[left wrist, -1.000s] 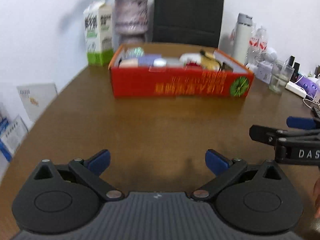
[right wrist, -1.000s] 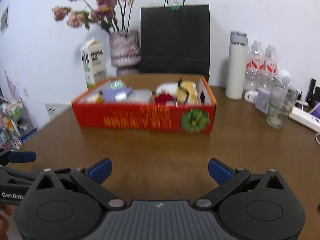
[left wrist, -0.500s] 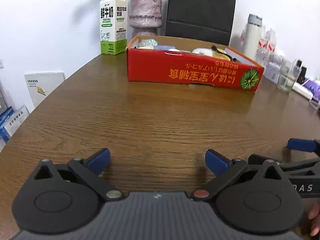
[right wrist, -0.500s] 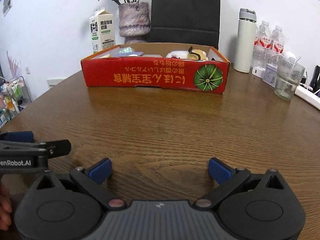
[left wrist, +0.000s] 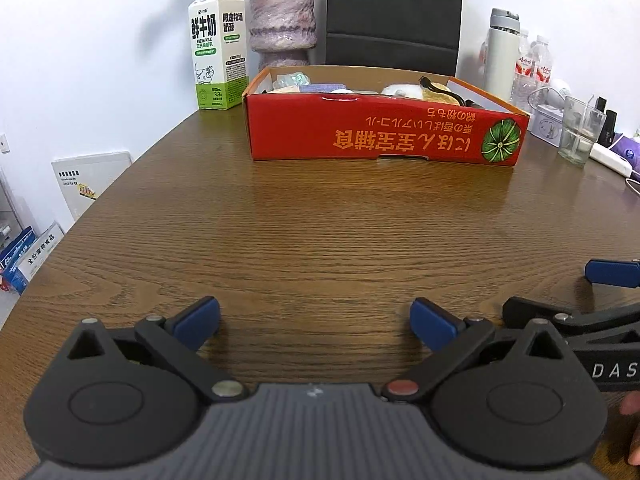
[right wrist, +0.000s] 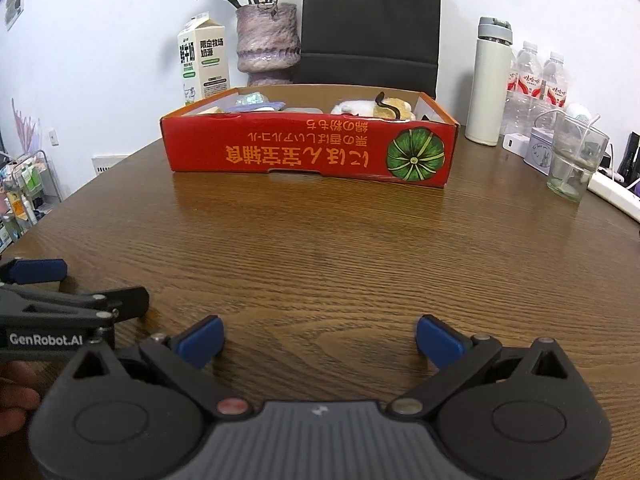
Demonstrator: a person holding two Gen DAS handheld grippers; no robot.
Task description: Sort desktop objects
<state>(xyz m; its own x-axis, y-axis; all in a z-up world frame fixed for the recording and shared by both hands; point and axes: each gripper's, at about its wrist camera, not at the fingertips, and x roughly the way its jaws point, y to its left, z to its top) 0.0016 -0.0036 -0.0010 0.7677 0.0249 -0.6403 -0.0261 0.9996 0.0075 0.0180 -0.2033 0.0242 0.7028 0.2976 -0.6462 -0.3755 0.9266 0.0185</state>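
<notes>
While the left wrist camera looks along the wooden table, the left gripper sits low over the bare wood near the front edge, its blue-padded fingers spread wide with nothing between them. Well ahead stands the red cardboard box, open-topped and printed with a green pumpkin; small items lie inside, too crowded to tell apart beyond a white lump and a yellow one with a black cord. A milk carton and a purple vase stand behind its left end, a white thermos and a glass to its right. At the right margin the right gripper shows side-on.

From the right wrist camera, the right gripper likewise rests close above the table, fingers wide apart and empty. The red cardboard box lies straight ahead, far from both tools. The left gripper juts in from the left, and a hand shows at that edge.
</notes>
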